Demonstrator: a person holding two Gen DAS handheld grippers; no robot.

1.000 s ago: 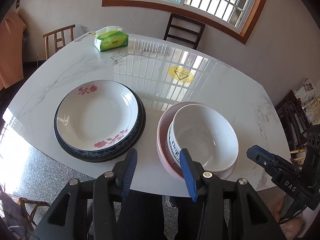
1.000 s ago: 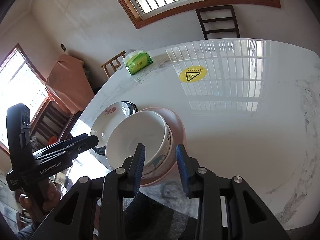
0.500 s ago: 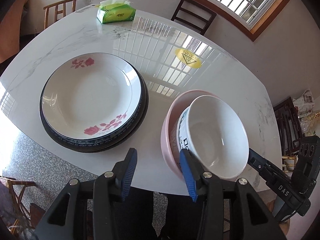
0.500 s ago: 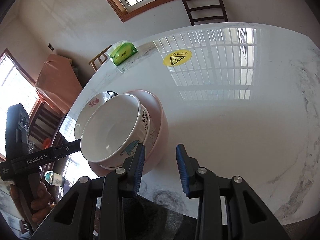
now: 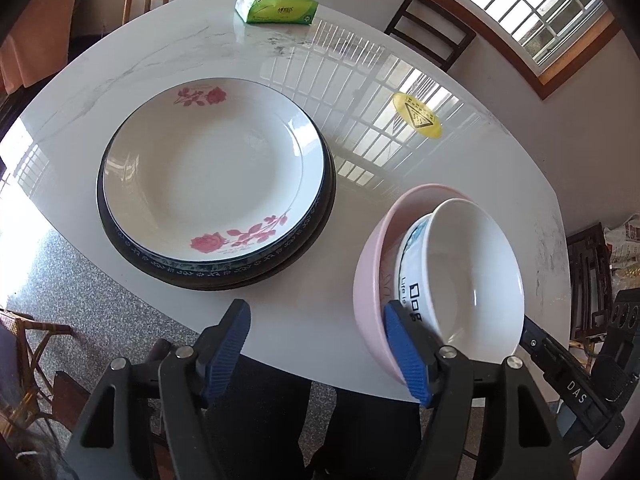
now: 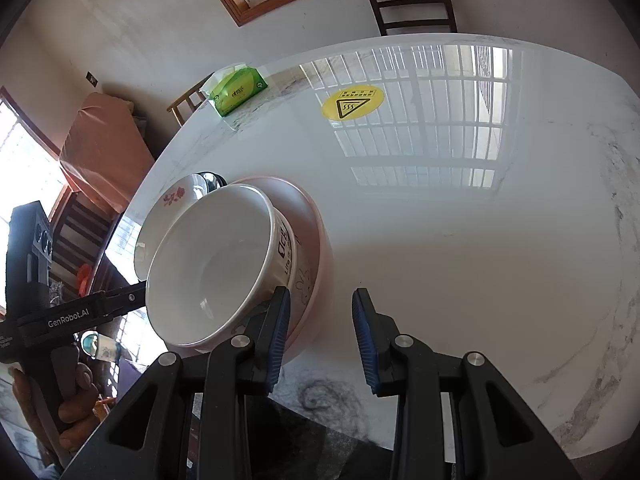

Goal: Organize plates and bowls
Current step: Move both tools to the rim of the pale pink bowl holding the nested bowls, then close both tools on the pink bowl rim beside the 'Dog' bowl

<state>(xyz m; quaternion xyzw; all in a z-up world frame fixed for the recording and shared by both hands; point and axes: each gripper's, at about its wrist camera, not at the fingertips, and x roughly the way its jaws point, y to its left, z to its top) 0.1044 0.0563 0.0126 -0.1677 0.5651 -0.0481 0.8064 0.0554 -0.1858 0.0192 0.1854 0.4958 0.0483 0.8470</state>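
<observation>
White bowl (image 5: 468, 276) nested in pink bowl (image 5: 372, 280) at near table (image 5: 360, 60) edge, beside rose plate (image 5: 212, 176) stack. Left gripper (image 5: 320, 344) jaws opening, nothing between. Right gripper (image 6: 320, 332) slightly apart, empty, beside pink bowl.

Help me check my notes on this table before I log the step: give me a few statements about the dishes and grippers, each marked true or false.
1. The white bowl sits inside the pink bowl. True.
2. The rose plate lies alone on the table. False: it rests on a dark plate.
3. The right gripper grips the white bowl. False: nothing is between its jaws.
4. A green tissue pack lies at the far edge. True.
5. The left gripper holds a plate. False: its jaws are opening, empty.
</observation>
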